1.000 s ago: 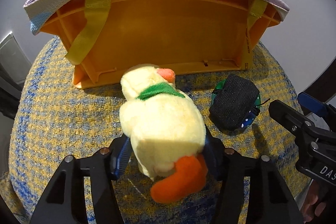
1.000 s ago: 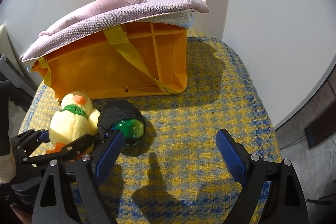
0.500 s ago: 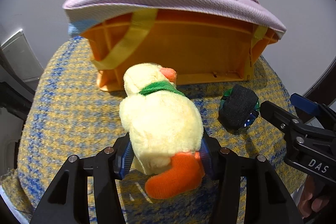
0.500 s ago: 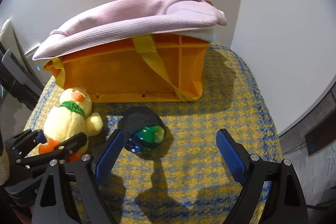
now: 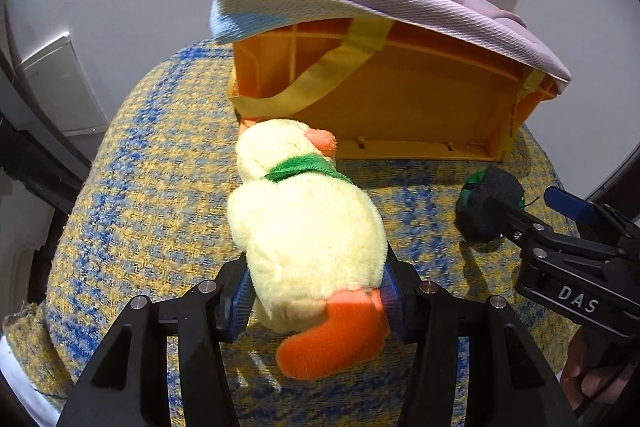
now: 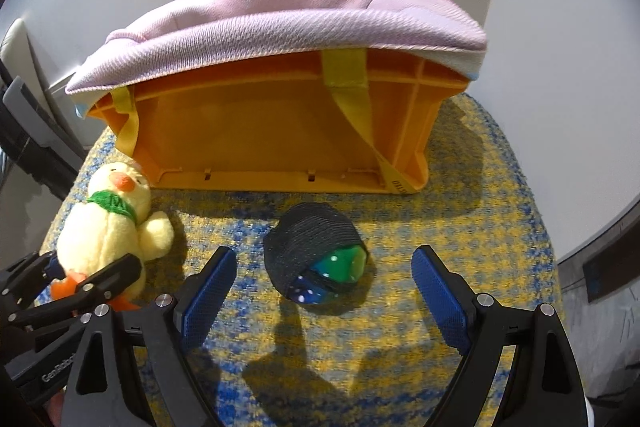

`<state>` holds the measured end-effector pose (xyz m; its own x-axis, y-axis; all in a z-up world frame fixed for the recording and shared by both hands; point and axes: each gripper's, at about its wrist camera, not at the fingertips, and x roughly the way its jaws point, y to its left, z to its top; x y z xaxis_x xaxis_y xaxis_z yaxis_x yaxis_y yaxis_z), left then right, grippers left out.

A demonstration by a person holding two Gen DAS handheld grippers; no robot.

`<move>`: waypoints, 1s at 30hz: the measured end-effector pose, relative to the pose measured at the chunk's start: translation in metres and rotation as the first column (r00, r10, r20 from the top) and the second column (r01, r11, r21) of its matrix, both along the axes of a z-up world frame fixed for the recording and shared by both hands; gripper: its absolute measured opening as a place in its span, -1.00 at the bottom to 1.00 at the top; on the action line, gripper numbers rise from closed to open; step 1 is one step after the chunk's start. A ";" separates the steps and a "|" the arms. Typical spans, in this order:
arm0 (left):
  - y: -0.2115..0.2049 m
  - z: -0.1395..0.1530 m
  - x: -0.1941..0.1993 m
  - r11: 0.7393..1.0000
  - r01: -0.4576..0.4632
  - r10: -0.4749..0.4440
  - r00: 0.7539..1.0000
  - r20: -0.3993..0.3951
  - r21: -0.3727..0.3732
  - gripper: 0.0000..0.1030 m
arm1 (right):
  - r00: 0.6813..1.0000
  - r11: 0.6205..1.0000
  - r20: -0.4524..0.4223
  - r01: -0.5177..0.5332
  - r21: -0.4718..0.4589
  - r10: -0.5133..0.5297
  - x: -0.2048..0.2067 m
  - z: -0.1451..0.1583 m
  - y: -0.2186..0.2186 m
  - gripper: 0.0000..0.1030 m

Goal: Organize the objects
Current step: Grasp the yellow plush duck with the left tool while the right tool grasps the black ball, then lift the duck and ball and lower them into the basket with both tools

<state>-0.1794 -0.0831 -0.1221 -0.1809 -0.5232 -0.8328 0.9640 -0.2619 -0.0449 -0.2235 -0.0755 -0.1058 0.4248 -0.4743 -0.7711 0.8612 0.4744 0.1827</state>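
- The plush duck [image 5: 308, 227] is clamped low on its body between the blue pads of the left claw [image 5: 314, 301], beak toward the orange crate [image 5: 400, 107], orange feet hanging out toward the camera.
- In the right wrist view the duck [image 6: 108, 227] sits at the left end of the yellow-and-blue woven surface [image 6: 460, 227], just before the crate's near left corner; I cannot tell whether it is clear of the weave or brushing it.
- The left claw is closed firmly on the duck, the soft body bulging above the pads.
- The step in hand looks like carrying the duck to the crate [image 6: 280, 131]. A pink cloth [image 6: 280, 23] is draped over the crate's top, and a yellow strap [image 6: 352, 95] hangs down its front, so the opening is not visible; the cloth probably has to come off or the duck needs another spot.
- To do it well: keep the squeeze steady, since plush slips, and lift so the feet clear the weave before travelling.
- The left claw angles steeply downward, with the duck ahead of it.
- The right claw [image 6: 324, 291] stands wide and empty, tilted down, its pads on either side of a dark rolled bundle with green showing [image 6: 316, 259], not touching it.
- A hand [image 5: 588, 375] shows at the right claw's handle.
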 end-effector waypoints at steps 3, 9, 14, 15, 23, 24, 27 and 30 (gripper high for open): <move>-0.002 -0.003 0.002 1.000 -0.005 0.005 1.000 -0.004 -0.001 0.02 | 1.000 1.000 -0.011 -0.001 0.008 0.001 0.007 -0.004 -0.003 0.73; -0.007 -0.010 0.004 1.000 -0.008 0.009 1.000 -0.018 0.016 0.02 | 0.999 0.999 -0.042 0.003 0.036 -0.001 0.018 -0.017 -0.011 0.73; -0.012 -0.015 0.003 1.000 -0.006 0.006 1.000 -0.019 0.026 0.02 | 0.999 0.997 -0.045 0.000 0.073 0.003 0.022 -0.029 -0.018 0.49; -0.013 -0.016 0.002 1.000 -0.007 0.007 1.000 -0.020 0.030 0.02 | 0.999 0.996 -0.048 0.000 0.084 0.004 0.023 -0.031 -0.019 0.28; -0.014 -0.014 -0.001 1.000 -0.004 0.004 1.000 -0.021 0.030 0.02 | 1.000 0.994 -0.015 -0.014 0.108 0.016 0.014 -0.030 -0.015 0.20; -0.013 -0.013 -0.002 1.000 -0.002 0.003 1.000 -0.020 0.027 0.02 | 1.000 0.994 -0.013 -0.016 0.109 0.018 0.013 -0.029 -0.014 0.20; -0.010 -0.007 -0.004 1.000 0.004 -0.004 1.000 -0.020 0.016 0.02 | 1.000 0.995 -0.005 -0.013 0.103 0.014 0.007 -0.022 -0.010 0.20; -0.005 0.001 -0.007 1.000 0.010 -0.010 1.000 -0.021 0.000 0.02 | 1.000 0.996 0.006 -0.007 0.093 0.007 -0.002 -0.013 -0.005 0.20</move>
<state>-0.1864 -0.0885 -0.1214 -0.2038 -0.5209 -0.8289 0.9603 -0.2712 -0.0656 -0.2259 -0.0807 -0.1188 0.4324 -0.3976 -0.8093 0.8567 0.4610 0.2313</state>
